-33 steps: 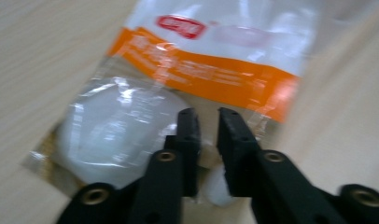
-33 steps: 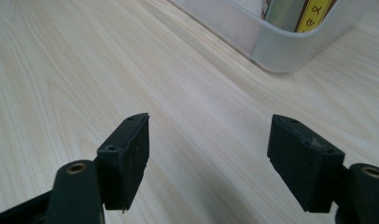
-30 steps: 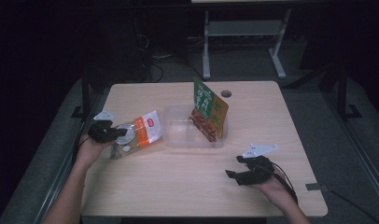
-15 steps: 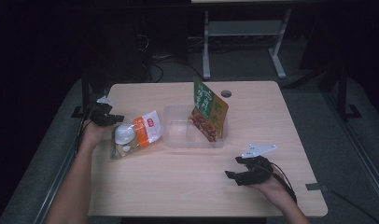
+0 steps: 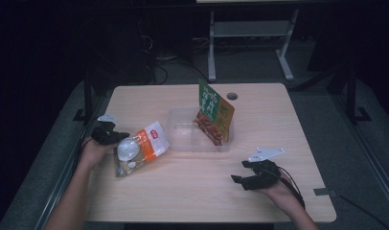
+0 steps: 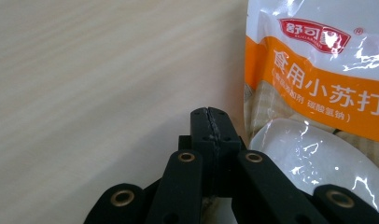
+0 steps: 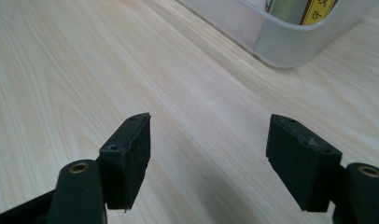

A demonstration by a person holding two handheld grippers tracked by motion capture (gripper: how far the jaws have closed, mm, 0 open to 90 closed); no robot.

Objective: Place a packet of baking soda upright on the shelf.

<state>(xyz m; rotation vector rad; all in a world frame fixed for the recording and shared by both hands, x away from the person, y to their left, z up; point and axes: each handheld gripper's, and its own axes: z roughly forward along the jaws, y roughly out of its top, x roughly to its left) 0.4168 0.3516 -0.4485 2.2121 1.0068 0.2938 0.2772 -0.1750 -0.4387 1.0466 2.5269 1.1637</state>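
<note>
A clear bag with an orange and white label (image 5: 140,146) lies flat at the table's left; the left gripper view has its printed front (image 6: 318,93) close up. My left gripper (image 5: 111,136) sits at the bag's left edge, its jaws (image 6: 209,116) pressed together with nothing between them and the bag just beside them. My right gripper (image 5: 240,172) rests low near the front right of the table, open (image 7: 208,140) over bare wood. A clear plastic container (image 5: 183,132) stands mid-table with a green and orange packet (image 5: 214,112) leaning upright in its right end.
The container's corner (image 7: 281,42) shows ahead of the right gripper, with the packet (image 7: 318,9) inside. A cable hole (image 5: 232,96) is in the tabletop's far side. A white frame (image 5: 250,33) stands on the dark floor beyond the table.
Half a second ago the left gripper was farther back on the table; it has come down and forward to the bag's left edge. The right gripper has kept still.
</note>
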